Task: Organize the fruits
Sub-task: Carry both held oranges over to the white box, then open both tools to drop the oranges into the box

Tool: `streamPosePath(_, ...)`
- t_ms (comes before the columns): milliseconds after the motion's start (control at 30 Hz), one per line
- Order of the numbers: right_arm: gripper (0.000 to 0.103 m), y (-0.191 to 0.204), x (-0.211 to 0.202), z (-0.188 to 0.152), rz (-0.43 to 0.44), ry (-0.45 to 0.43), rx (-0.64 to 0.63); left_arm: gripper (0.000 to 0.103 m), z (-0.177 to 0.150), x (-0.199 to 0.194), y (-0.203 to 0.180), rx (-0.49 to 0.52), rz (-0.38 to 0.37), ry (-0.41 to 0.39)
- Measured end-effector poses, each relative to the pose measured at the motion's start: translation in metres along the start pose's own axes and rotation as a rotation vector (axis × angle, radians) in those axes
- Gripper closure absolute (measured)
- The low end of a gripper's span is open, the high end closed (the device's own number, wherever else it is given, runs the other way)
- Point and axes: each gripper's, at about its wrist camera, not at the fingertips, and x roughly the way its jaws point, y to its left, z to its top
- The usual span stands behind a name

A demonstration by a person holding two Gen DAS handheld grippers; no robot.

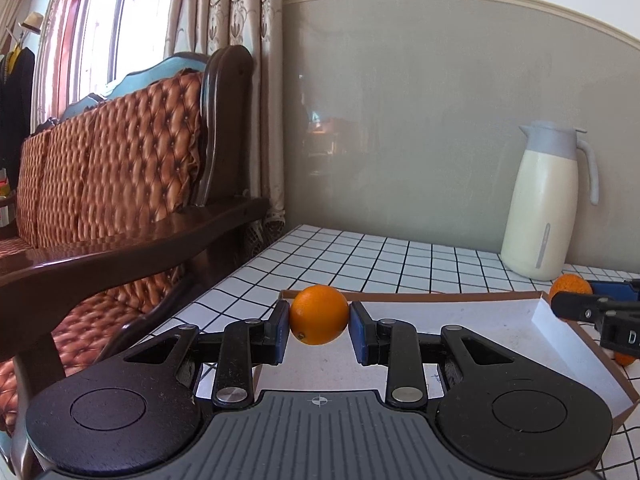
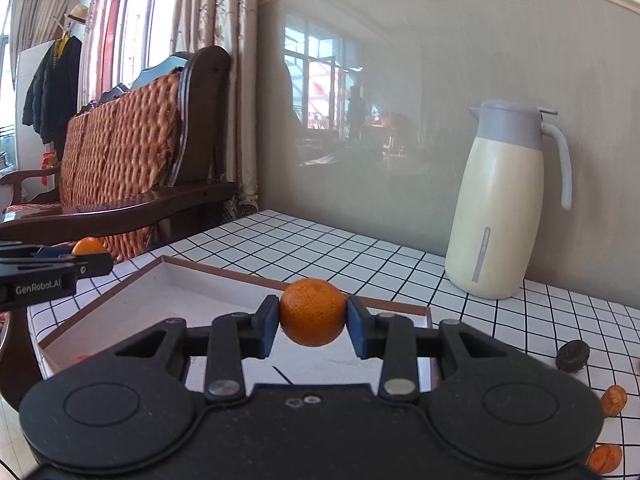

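Smooth orange (image 1: pixel 319 314) pinched between blue pads of left gripper (image 1: pixel 319 322), jaws closed down onto fruit, held clear above near-left part of shallow box (image 1: pixel 544 308). Rougher-skinned orange (image 2: pixel 313 306) clamped same way in right gripper (image 2: pixel 313 322), jaws narrowed onto it, hanging over far-right part of box (image 2: pixel 132 280). Box white inside, brown-edged, lying on checked table (image 1: pixel 360 256); floor of box bare wherever visible.

Step in hand, by judgement: carry phase, both fruits lifted and brought over box, neither set down yet. Next move probably calls for lowering each fruit to box floor, well apart from one another, then easing jaws open slowly; round fruit likely to roll on flat bottom, so low release needed, plus care that grippers don't knock together.

Left view only: right gripper (image 1: pixel 592 308) entering from right edge with its orange, another bit of orange peeking out below it at box's right side. Right view only: left gripper (image 2: pixel 60 268) at left edge with fruit showing behind it, dark round fruit (image 2: pixel 573 355) and small orange pieces (image 2: pixel 614 400) loose on table at right, outside box, kind hard to tell; sliver of orange at box's near-left corner, unclear whether inside. Cream jug (image 2: pixel 504 208) against wall in both views, wooden sofa (image 1: pixel 120 168) beyond table's left side
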Motion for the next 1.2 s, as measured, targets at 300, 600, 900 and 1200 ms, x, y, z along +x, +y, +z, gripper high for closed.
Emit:
streamPosePath(300, 0.075, -0.016, 0.024, 0.006, -0.005, 0.034, 0.038, 0.071, 0.004, 0.025, -0.002, -0.001, 0.005, 0.026)
streamPosePath(600, 0.075, -0.029, 0.049, 0.012, 0.012, 0.104, 0.07, 0.071, 0.007, 0.05, -0.009, 0.005, -0.003, 0.075)
streamPosePath(900, 0.031, -0.041, 0.062, 0.014, -0.013, 0.113, 0.063, 0.058, 0.006, 0.068, -0.008, -0.031, -0.028, 0.094)
streamPosePath(1200, 0.006, -0.052, 0.051, 0.014, -0.066, 0.027, 0.097, 0.0, 0.004, 0.051, -0.01, -0.001, 0.029, 0.017)
